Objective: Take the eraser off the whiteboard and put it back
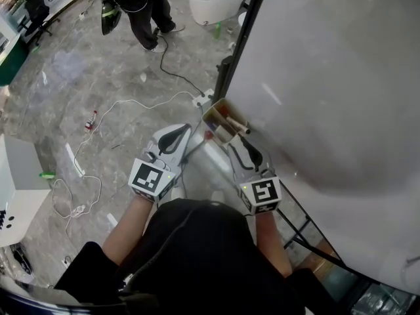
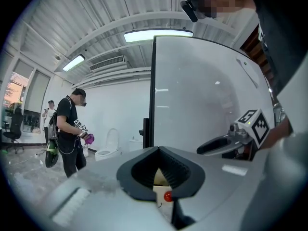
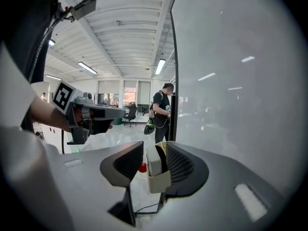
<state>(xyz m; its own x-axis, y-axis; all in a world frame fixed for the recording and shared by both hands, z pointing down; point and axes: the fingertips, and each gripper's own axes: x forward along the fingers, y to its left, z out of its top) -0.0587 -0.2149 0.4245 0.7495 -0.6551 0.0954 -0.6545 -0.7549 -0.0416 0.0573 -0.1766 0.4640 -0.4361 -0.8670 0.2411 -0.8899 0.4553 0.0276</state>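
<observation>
The eraser (image 3: 153, 161) stands on edge in a small beige holder (image 3: 159, 182) at the near lower corner of the whiteboard (image 3: 231, 81). Only the right gripper view shows it clearly. There its narrow end faces the camera, so its long axis runs away along the board. Its pale back is turned left and its dark felt face right, towards the board. It sits between the fingers of the right gripper (image 3: 153, 150), which are spread apart. The left finger stands clear of it, and the right one is just beside the felt side. A small red round thing (image 3: 143, 167) shows just left of the holder. The head view looks down into the holder (image 1: 220, 120) as an open-topped box, but what is inside is too small to make out. That view also places both tools: the right gripper (image 1: 239, 143) at the holder and the left gripper (image 1: 182, 131) just to its left, over the floor. The left gripper view shows the left gripper's (image 2: 158, 150) fingers together at the tips with nothing between them. The same view takes in another person (image 2: 70, 129) and a toilet (image 2: 107, 146) far off, left of the board.
</observation>
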